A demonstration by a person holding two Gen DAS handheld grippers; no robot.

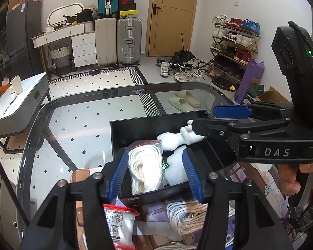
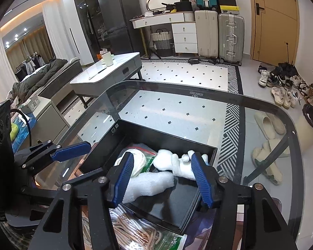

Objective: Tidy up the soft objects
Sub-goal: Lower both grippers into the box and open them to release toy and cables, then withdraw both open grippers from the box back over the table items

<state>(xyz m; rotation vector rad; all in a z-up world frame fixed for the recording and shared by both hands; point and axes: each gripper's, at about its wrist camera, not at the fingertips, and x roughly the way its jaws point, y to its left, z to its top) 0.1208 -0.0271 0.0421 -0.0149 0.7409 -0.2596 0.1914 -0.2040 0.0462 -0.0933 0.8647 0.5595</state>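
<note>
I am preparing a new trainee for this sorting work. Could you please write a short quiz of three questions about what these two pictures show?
1. True or false: the white plush toy lies inside the shallow black tray.
2. Which item is in the tray beside the toy?
A. a grey slipper
B. a clear bag of coiled white rope
C. a shoe box
3. In a few words: is the left gripper or the right gripper pressing on anything?

Key
1. True.
2. B.
3. No. Both stand open above the tray, on the glass table, with nothing gripped. A second bag of white rope waits outside the tray.
</note>
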